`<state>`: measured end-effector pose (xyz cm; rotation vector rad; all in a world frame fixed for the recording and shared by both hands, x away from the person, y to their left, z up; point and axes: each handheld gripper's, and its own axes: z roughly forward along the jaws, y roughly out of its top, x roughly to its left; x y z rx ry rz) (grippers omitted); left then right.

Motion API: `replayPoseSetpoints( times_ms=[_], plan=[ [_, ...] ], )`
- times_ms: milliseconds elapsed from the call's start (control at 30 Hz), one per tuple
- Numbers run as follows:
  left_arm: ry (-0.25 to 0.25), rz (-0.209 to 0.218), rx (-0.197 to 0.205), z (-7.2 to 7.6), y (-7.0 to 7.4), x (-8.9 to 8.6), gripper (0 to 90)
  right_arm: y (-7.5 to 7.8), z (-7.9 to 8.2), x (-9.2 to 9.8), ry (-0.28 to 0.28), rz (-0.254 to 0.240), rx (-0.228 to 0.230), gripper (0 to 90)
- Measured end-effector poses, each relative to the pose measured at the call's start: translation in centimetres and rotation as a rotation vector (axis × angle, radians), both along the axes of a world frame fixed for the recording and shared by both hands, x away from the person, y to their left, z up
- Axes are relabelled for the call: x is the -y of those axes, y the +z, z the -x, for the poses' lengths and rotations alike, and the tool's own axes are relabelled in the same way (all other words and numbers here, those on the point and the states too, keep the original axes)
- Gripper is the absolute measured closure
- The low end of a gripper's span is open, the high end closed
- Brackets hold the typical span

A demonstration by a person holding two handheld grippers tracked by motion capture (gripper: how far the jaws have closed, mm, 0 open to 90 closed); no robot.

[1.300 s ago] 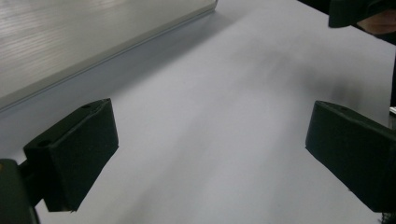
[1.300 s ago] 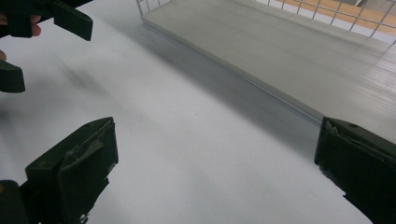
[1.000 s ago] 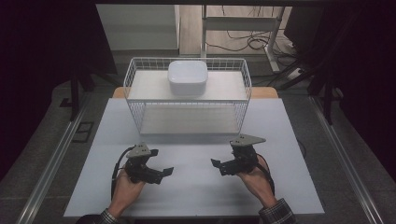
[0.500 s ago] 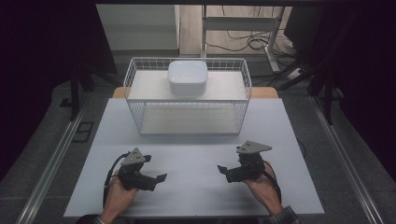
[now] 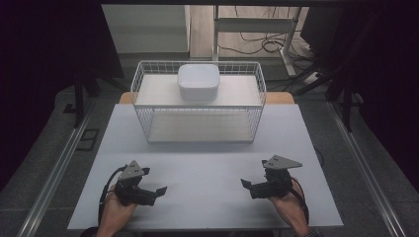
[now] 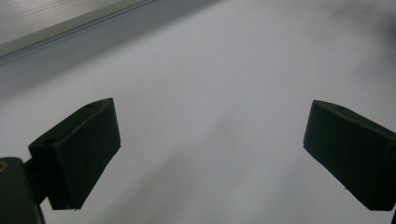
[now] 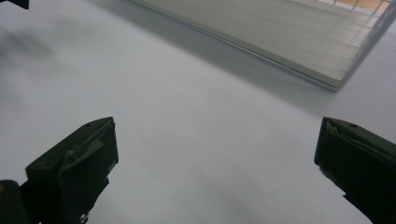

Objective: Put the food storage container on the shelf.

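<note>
Holding both tools low over the white table (image 5: 207, 173), I see my left gripper (image 5: 157, 190) with jaws spread wide and nothing between them; my right gripper (image 5: 245, 183) is likewise agape and empty. Ahead of both, well apart from them, stands the wire basket (image 5: 143, 118), with a white bowl (image 5: 198, 82) on its upper shelf.
</note>
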<state>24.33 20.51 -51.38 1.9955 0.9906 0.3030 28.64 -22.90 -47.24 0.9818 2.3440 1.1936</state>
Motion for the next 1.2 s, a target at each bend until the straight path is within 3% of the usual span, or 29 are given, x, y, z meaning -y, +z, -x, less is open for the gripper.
replayPoseSetpoints(
  times_ms=[567, 1200],
  plan=[
    [0.084, 0.001, -0.002, 2.2, -0.6, -3.2, 3.5, -0.6, 1.9, 3.7, -0.1, -0.015, 0.006, 0.0],
    [0.17, 0.015, -0.014, 4.3, -1.2, -6.4, 3.6, -1.7, 4.3, 7.6, -0.206, 0.041, -0.012, 0.0]
  ],
)
